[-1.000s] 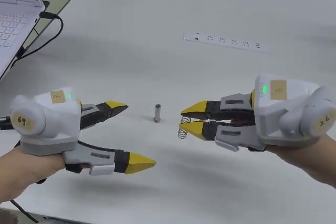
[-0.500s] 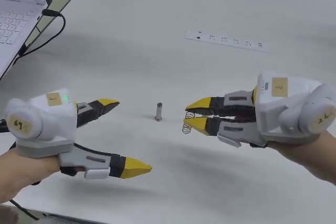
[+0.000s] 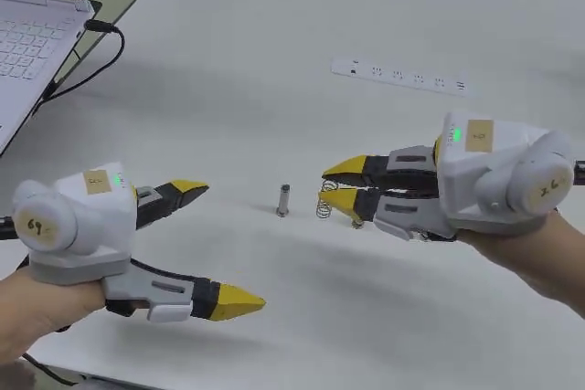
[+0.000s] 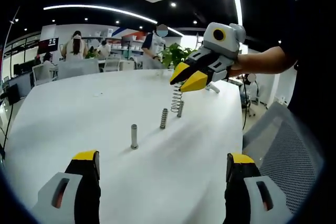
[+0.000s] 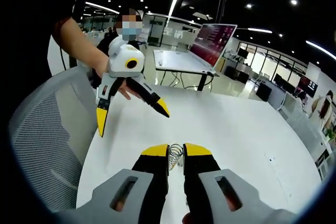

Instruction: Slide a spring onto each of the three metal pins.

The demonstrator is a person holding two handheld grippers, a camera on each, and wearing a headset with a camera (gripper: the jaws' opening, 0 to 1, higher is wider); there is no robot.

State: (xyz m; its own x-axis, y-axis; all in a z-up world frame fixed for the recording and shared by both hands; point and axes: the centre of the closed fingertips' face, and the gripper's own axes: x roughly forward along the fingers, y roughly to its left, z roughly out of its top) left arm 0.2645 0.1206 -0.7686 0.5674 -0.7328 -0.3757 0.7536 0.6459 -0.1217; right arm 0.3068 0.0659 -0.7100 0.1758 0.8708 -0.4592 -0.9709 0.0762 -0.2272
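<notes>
Laptop [image 3: 27, 6]: it is sitting at the far left edge of the counter [image 3: 274, 25], with a cable [image 3: 91, 52] trailing from it.
Left claw [image 3: 222, 245]: you are holding it wide, with nothing between the jaws, low over the near left of the counter.
Bare pin [image 3: 283, 200]: it is standing upright on the counter between your two claws, carrying nothing.
Middle pin [image 4: 164, 118]: it is standing just right of the bare pin and wearing a coil.
Held spring [image 3: 325, 195]: it is hanging upright over the third pin [image 4: 180, 109]; you cannot tell whether they are touching.
Right claw [image 3: 329, 184]: you are keeping it narrow, pinching the held spring's top at the tips.
Power strip [image 3: 402, 77]: it is lying flat, well beyond the pins.
</notes>
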